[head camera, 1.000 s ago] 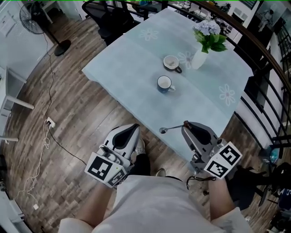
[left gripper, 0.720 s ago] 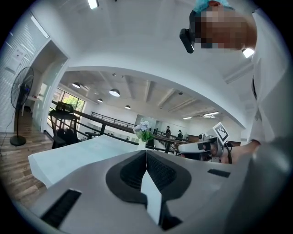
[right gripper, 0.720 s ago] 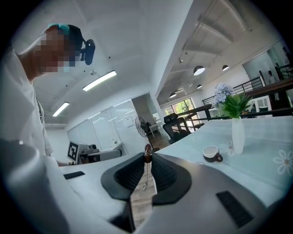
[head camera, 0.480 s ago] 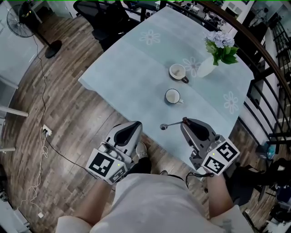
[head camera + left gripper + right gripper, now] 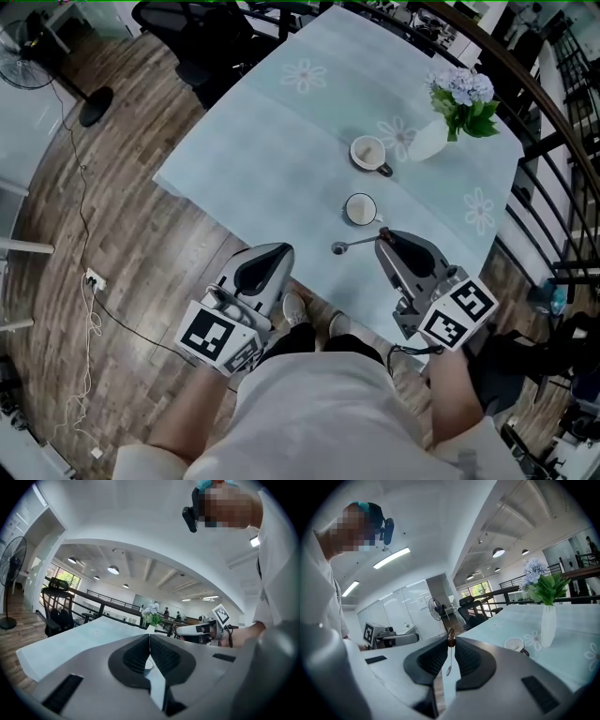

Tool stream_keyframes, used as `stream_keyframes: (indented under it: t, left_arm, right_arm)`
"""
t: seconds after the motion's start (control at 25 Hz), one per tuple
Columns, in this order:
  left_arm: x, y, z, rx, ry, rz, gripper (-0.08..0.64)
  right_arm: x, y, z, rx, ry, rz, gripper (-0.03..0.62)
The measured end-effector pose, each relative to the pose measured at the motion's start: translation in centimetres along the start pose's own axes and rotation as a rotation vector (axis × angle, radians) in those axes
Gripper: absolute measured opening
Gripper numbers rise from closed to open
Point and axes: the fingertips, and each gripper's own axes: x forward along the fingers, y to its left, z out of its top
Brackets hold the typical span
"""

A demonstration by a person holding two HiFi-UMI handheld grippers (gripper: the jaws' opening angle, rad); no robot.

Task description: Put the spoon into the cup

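Observation:
A metal spoon sticks out to the left of my right gripper, which is shut on its handle. The spoon's bowl hovers over the table's near edge. In the right gripper view the spoon hangs between the pads. A white and blue cup stands upright just beyond the spoon. A second cup with a dark handle sits farther back, also seen as the cup in the right gripper view. My left gripper is shut and empty, off the table's near-left edge; its pads meet.
A white vase of flowers stands at the table's far right, behind the cups. The table's pale blue cloth hangs over the edges. Black chairs stand beyond the table, a railing runs on the right, and a cable lies on the wooden floor.
Both grippers have moved forward toward the table. The spoon's bowl has come nearer to the white and blue cup. Both grips are unchanged.

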Motion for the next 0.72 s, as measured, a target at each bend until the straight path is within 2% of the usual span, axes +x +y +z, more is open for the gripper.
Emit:
stream_keyframes:
  t: [0.4,0.72]
  left_arm:
    - [3.2,1.7,-0.5,-0.016,0.029,0.01,0.021]
    - [6.4,2.4,-2.0,-0.034,0.059,0.062,0.021]
  right_arm:
    - [2.2,-4.0,1.5,0.0,0.001,0.003,0.06]
    - [3.4,-8.2,1.6,0.013,0.009,0.042,0.06]
